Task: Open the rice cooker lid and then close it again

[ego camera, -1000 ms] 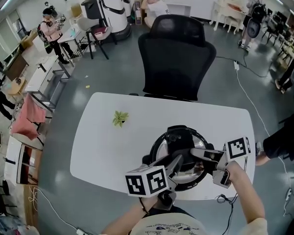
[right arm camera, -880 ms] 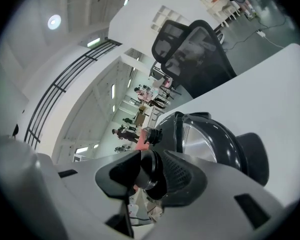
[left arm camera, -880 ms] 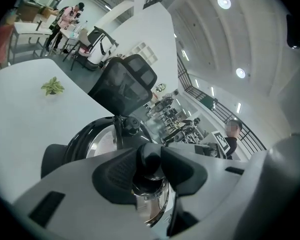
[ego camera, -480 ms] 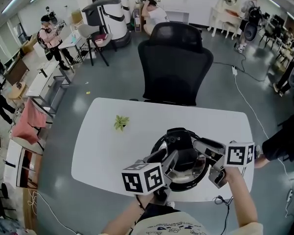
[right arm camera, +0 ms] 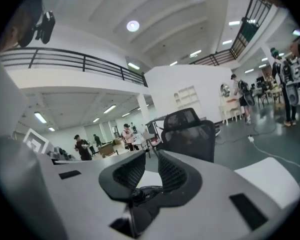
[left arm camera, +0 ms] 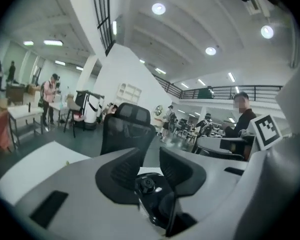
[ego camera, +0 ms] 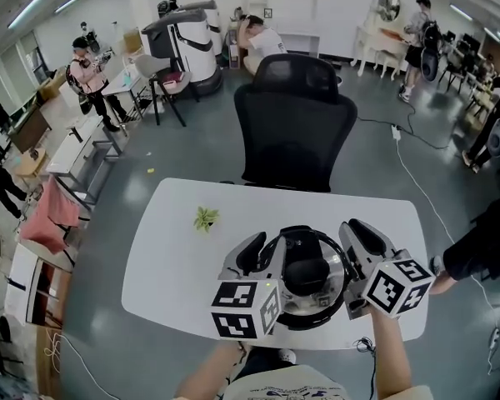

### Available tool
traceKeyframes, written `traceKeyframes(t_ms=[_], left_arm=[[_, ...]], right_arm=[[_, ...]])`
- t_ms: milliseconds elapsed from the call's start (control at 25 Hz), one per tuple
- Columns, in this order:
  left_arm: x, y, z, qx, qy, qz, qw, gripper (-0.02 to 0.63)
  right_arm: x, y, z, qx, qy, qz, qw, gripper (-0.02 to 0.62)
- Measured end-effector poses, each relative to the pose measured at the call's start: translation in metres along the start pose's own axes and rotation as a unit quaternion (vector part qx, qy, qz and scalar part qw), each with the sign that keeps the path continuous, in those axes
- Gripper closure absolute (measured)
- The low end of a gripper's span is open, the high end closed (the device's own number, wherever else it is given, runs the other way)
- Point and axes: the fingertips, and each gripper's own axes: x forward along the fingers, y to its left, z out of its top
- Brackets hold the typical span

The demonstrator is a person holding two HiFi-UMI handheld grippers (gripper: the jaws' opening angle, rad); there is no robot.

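The rice cooker (ego camera: 307, 275), round and black with a shiny silver ring, stands near the front of the white table (ego camera: 175, 257). I cannot tell how its lid stands. My left gripper (ego camera: 262, 248) hovers over the cooker's left side and my right gripper (ego camera: 365, 238) over its right side, both pointing away from me towards the chair. In the left gripper view the left gripper (left arm camera: 150, 159) has a narrow gap with nothing in it, and its jaws are closing. The right gripper (right arm camera: 151, 166) is the same: a narrow empty gap, jaws closing.
A black office chair (ego camera: 296, 115) stands behind the table. A small green plant (ego camera: 205, 217) lies on the table's left half. A person's hand (ego camera: 440, 283) rests at the table's right edge. A cable (ego camera: 362, 342) hangs at the front edge.
Both grippers have lifted off the cooker's top and rolled, so their marker cubes now face up. They moved apart to either side of the cooker.
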Motion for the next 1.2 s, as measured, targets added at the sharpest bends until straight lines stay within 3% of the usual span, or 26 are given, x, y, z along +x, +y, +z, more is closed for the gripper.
traceKeyframes(t_ms=[200, 360, 520, 720, 1200], left_arm=[[-0.016, -0.005, 0.029, 0.073, -0.063, 0.039, 0.9945, 0.53], [-0.026, -0.005, 0.039, 0.083, -0.092, 0.053, 0.9908, 0.583], [-0.035, -0.01, 0.042, 0.096, -0.103, 0.063, 0.9881, 0.591], [-0.048, -0.012, 0.036, 0.11, -0.106, 0.074, 0.9855, 0.592], [-0.069, -0.016, 0.027, 0.095, -0.108, 0.07, 0.9871, 0.592]], right_arm=[[-0.013, 0.011, 0.018, -0.08, -0.05, -0.05, 0.994, 0.555], [-0.019, 0.021, 0.022, -0.117, -0.076, -0.069, 0.988, 0.583], [-0.027, 0.031, 0.023, -0.146, -0.09, -0.087, 0.981, 0.584], [-0.037, 0.039, 0.017, -0.144, -0.101, -0.096, 0.98, 0.584], [-0.057, 0.045, 0.013, -0.142, -0.106, -0.111, 0.978, 0.584]])
